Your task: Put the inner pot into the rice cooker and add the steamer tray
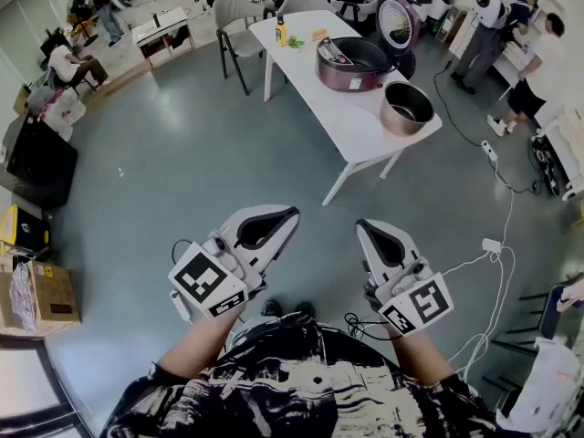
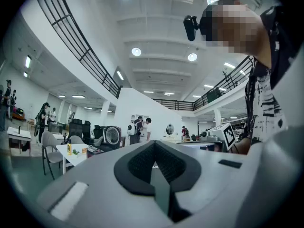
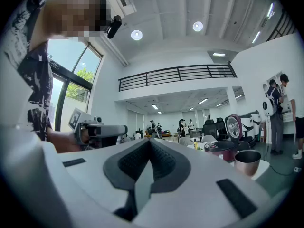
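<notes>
Upper right, a white table (image 1: 356, 121) is carrying a maroon rice cooker (image 1: 351, 64) and a silvery inner pot (image 1: 407, 108). The pale grey left claw (image 1: 290, 213) and right claw (image 1: 361, 225) are wearing black-and-white square markers. A grey-green floor (image 1: 228, 144) is spreading below.

Well ahead of the left gripper (image 1: 292, 213) and the right gripper (image 1: 362, 224) stands a white table (image 1: 360, 123), with a yellow bottle (image 1: 281, 31) and a small orange packet (image 1: 319, 35) on its far end and a grey chair (image 1: 235, 12) just beside that end. Out to the right of the right gripper, white cables (image 1: 497, 304) trail over the grey floor (image 1: 182, 144) from a small white power block (image 1: 491, 245), and two people (image 1: 481, 39) stand far beyond. Off to the left gripper's left, a cardboard box (image 1: 50, 295) sits at the room's edge.
</notes>
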### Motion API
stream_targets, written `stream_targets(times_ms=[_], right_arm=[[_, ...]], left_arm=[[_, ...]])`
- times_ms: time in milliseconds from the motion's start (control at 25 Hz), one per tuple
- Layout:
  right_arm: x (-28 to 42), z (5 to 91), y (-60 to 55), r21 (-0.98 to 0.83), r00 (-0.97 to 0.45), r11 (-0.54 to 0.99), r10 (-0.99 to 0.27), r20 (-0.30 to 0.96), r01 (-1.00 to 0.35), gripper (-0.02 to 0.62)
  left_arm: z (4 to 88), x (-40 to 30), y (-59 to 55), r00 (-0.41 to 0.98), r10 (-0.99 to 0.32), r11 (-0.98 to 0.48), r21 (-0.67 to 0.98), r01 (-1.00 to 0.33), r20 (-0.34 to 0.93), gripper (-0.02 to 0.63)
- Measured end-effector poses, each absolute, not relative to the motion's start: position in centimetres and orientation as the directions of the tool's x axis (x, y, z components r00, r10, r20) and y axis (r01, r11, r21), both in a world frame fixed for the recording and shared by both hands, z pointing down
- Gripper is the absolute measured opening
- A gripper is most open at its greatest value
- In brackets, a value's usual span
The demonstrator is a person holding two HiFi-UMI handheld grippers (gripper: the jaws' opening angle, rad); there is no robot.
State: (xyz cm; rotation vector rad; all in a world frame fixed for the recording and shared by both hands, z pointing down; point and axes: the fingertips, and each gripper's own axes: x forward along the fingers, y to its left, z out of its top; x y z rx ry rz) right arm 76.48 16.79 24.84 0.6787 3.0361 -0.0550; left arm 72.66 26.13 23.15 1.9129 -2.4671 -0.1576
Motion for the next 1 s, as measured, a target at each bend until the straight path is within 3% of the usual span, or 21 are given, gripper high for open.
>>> stream_targets(times_ms=[400,560,600,640,720,1000], right_arm=[[76.9,24.8,16.4,-0.025,-0.904,0.904,0.426,-0.032,0.427,-0.003],[77.1,23.9,16.0,-0.074,-0.901,0.9,0.42,-0.109,0.429,-0.002],[76.9,23.6,15.9,-0.103,-0.899,0.897,0.415,-0.137,0.43,0.202],[76.8,23.4,15.8,-0.129,-0.902,0.897,0.403,-0.157,0.423,0.477],[76.6,23.3,15.8,-0.13,-0.908,0.904,0.385,-0.168,0.407,0.534],[76.4,24.0,16.3,-0.106,-0.902,0.899,0.409,-0.134,0.424,0.538]], left_arm=[[23.1,73.0,25.6,-0.242,-0.969,0.238,0.089,-0.967,-0.046,0.005],[23.1,73.2,25.5,-0.241,-0.969,0.236,0.09,-0.967,-0.047,0.005],[23.1,73.2,25.5,-0.241,-0.969,0.236,0.09,-0.967,-0.048,0.005],[23.1,73.2,25.5,-0.242,-0.969,0.237,0.09,-0.967,-0.05,0.005],[23.0,73.2,25.6,-0.244,-0.968,0.239,0.091,-0.967,-0.053,0.005],[23.2,73.0,25.7,-0.258,-0.965,0.253,0.098,-0.963,-0.05,0.005]])
